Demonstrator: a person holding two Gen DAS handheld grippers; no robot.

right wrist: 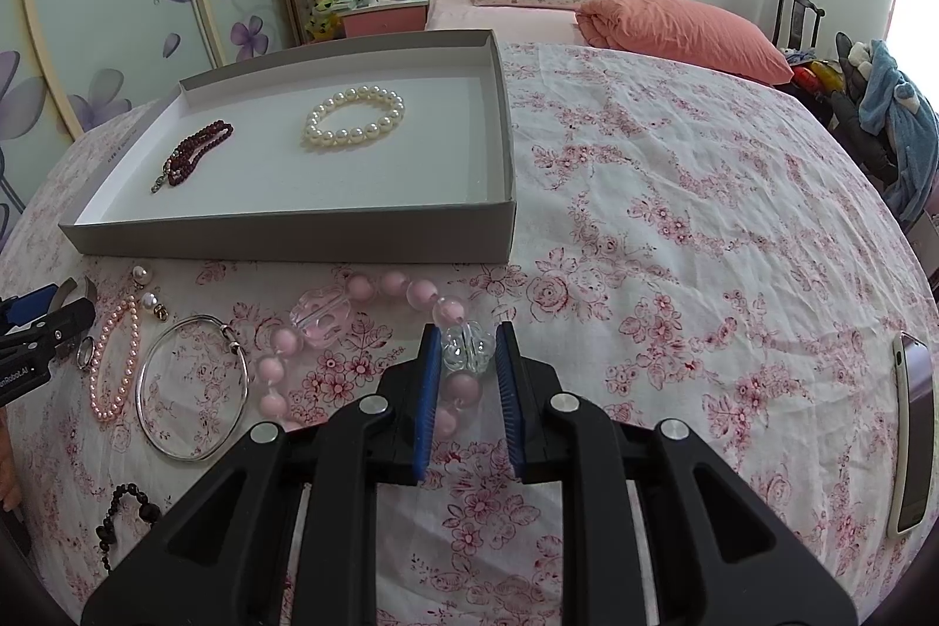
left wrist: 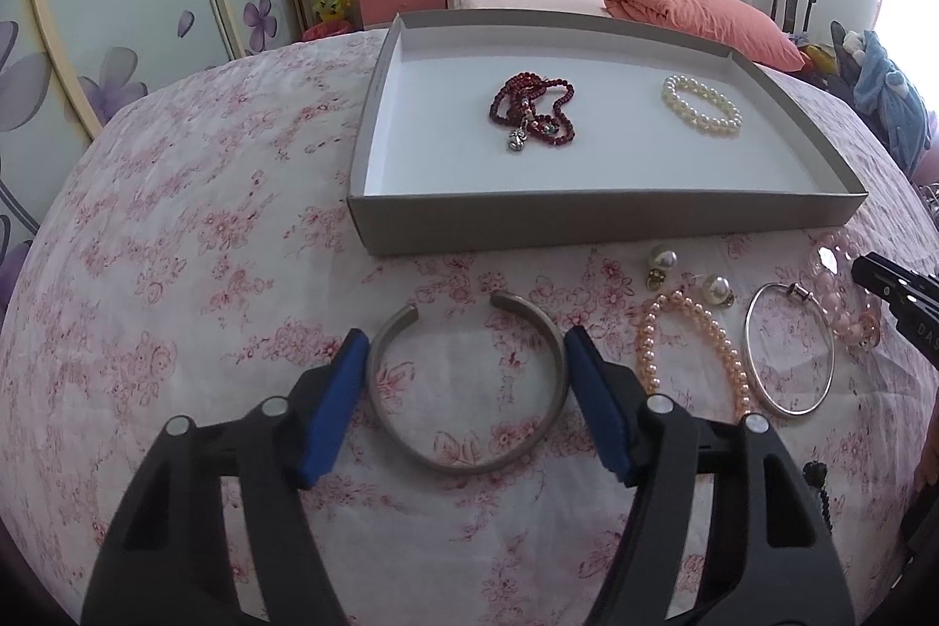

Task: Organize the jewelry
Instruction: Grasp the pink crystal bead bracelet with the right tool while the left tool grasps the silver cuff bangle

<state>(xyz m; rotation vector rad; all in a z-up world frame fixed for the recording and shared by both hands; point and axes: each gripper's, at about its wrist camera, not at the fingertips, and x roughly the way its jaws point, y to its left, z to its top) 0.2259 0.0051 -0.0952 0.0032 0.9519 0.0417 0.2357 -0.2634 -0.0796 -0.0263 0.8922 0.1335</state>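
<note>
left hand-held gripper (left wrist: pixel 463 353): my pads sit either side of the metal cuff (left wrist: pixel 468 388), barely off it
right hand-held gripper (right wrist: pixel 468 353): nearly closed around the clear bead (right wrist: pixel 466 349), not squeezing

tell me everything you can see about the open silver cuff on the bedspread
The silver cuff is a plain, matte grey metal band, a flat-sided C with its gap facing the grey tray. It lies flat on the floral bedspread, between the blue pads of the left gripper, which bracket it at both sides.
</note>
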